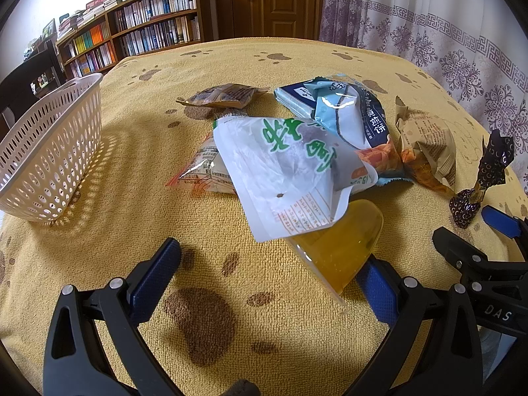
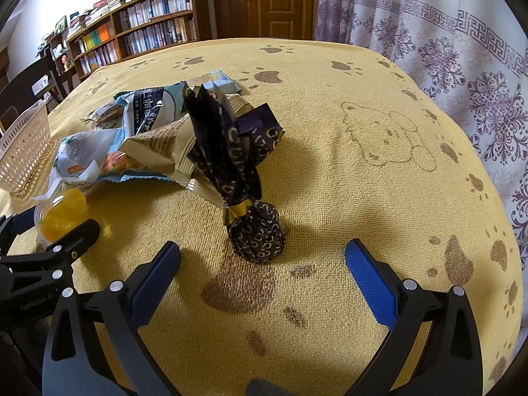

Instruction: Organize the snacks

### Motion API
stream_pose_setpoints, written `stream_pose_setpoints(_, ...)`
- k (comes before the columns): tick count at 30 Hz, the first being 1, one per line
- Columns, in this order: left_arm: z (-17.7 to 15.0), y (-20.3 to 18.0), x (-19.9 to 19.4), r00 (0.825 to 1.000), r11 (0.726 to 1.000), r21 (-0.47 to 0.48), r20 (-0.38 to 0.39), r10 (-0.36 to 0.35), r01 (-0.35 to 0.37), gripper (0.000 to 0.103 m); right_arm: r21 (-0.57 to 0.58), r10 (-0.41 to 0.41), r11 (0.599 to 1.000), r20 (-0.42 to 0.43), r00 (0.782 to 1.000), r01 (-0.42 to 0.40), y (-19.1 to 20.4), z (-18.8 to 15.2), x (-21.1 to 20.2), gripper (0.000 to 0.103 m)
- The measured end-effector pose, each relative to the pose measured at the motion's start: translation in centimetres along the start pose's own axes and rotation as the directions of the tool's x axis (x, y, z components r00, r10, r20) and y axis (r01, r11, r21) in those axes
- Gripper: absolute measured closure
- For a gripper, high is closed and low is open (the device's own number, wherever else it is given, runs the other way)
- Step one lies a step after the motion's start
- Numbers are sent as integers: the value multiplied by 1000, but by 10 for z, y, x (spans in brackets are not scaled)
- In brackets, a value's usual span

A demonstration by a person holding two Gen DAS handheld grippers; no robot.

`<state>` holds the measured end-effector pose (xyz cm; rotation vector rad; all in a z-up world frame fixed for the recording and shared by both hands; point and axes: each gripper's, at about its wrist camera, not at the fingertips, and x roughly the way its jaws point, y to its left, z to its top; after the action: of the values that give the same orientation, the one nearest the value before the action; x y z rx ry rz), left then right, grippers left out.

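Observation:
My left gripper is open low over the table. An orange jelly cup lies tipped against its right finger, half under a white packet with green characters. Behind them lie a blue packet, a beige printed packet, a brown packet and a small clear packet. My right gripper is open too, with a dark twist-wrapped candy standing just ahead of its fingertips. The right wrist view shows the jelly cup between the left gripper's fingers.
A white perforated basket stands at the table's left edge, empty as far as I can see. The yellow paw-print cloth covers the table. A bookshelf, a wooden door and a patterned curtain stand beyond the far edges.

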<state>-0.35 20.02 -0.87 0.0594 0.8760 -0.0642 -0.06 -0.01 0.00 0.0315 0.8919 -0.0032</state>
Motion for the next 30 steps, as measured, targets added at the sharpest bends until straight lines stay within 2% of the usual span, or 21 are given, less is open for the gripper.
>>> stream_pose_setpoints(20,2,-2,2,1000,1000,16,-18,-2,2,2,-26,11,1000,-10,1000,-11,-1,0,1,5)
stream_pose_setpoints(30,3,4,3,1000,999,20,-3,-31,31,2,-25,22,999,-8,1000,-22,-2,0,0,5)
